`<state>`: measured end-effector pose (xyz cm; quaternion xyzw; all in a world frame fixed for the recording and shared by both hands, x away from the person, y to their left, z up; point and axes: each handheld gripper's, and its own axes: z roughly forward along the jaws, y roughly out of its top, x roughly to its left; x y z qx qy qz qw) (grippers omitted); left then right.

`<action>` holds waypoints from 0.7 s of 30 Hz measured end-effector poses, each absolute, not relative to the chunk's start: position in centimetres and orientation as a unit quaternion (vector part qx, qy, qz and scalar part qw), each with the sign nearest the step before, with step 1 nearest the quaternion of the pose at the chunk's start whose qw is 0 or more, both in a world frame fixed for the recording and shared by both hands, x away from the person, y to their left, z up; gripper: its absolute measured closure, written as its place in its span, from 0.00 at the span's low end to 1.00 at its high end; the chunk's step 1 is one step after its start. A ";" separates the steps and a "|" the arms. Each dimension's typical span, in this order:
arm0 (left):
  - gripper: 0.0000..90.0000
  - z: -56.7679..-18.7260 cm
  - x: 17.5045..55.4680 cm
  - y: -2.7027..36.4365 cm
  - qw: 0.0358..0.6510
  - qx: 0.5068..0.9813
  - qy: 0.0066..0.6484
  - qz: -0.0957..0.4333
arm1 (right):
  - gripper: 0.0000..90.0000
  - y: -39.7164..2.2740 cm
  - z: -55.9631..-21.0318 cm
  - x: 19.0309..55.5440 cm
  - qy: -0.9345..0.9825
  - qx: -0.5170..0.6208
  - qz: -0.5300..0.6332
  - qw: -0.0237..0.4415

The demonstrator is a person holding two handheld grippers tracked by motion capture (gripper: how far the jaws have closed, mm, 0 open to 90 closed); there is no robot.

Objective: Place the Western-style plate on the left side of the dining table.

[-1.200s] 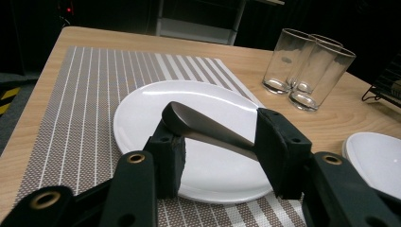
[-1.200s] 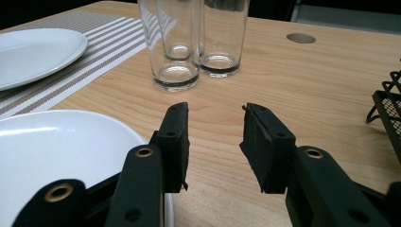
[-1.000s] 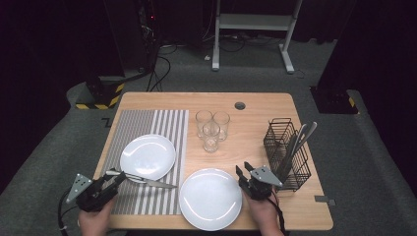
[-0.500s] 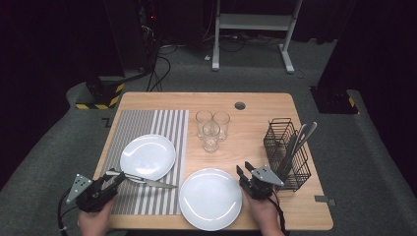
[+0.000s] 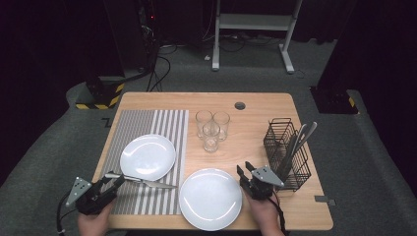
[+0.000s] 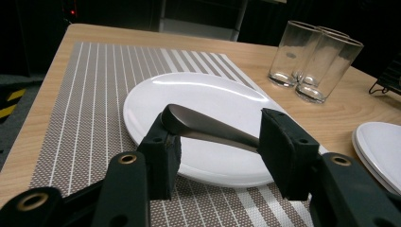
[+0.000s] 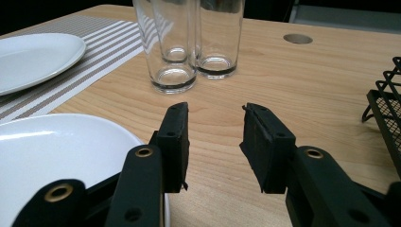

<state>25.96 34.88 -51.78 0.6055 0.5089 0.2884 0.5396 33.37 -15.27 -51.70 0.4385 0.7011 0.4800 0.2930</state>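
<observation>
Placing step, by my read: the left tool point(image 6: 215, 142) has just been opening its jaws, and the grey metal table knife point(image 5: 142, 181) between them lies across the near rim of the small round white plate point(image 6: 198, 94) on the striped placemat point(image 5: 147, 123); only the left pad looks in contact. Right tool point(image 7: 213, 142) idles half-open and empty over the wooden tabletop point(image 7: 293, 94). Next move: open fully, back straight off without dragging the knife.

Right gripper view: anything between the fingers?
No: the right gripper stands open, with bare light wooden tabletop showing in the gap, and the three clear drinking glasses stand farther off.
</observation>
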 end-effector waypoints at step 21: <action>0.55 -53.4 25.9 36.2 0.547 0.586 0.535 0.267 | 0.68 -15.3 -51.8 33.5 0.702 0.439 0.477 0.294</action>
